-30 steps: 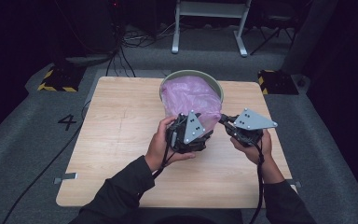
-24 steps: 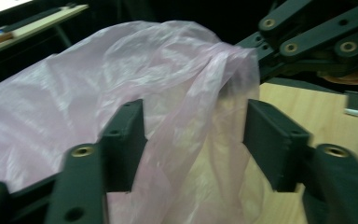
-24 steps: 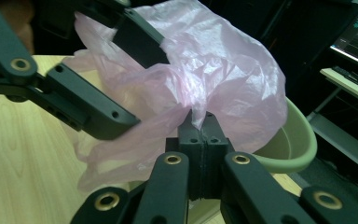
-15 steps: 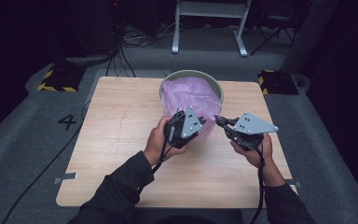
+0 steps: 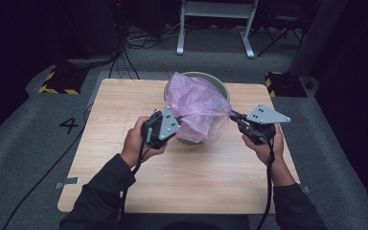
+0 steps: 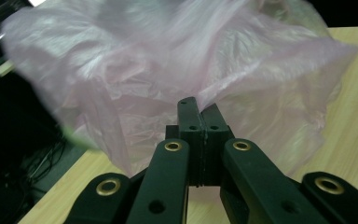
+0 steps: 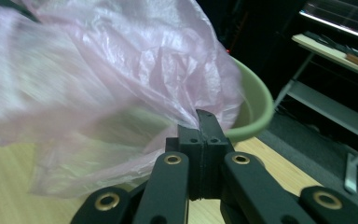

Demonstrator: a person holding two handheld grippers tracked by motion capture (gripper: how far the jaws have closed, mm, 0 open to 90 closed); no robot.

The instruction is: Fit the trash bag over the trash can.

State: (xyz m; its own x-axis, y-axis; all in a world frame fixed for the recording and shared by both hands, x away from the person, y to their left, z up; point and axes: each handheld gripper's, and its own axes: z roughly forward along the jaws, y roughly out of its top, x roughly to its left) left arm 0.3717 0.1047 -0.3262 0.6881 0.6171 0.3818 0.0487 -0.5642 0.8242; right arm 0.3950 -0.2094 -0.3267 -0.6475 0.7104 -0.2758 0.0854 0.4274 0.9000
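The work in hand is fitting a thin pink plastic bag (image 5: pixel 199 108) as a liner into the pale green bin (image 5: pixel 219 85) that stands toward the far side of the wooden desk (image 5: pixel 124 115), and the step reached looks like the spreading of the bag's mouth. The bag sits in and over the bin, billowed up above the rim and hanging down the near wall toward the person. The left gripper (image 5: pixel 175 125) is at the bag's near-left edge; its jaws have just been closing, and in the left gripper view they stand pressed together with a fold of the film pinched at their tips (image 6: pixel 196 108). The right gripper (image 5: pixel 234 116) is at the bag's right side, just beside the bin's rim, and its jaws too are closed tight on an edge of the film, as the right gripper view shows (image 7: pixel 200 122), with the green rim (image 7: pixel 256 107) curving away just behind them. So both hands hold the bag, one on each side, with the film stretched loosely between them. I judge that the next move calls for drawing the two pinched edges apart and outward, then down over the rim, so the mouth opens and cuffs around the bin; the film is light and slippery, so an even pull on both sides would suit it, without tipping the bin
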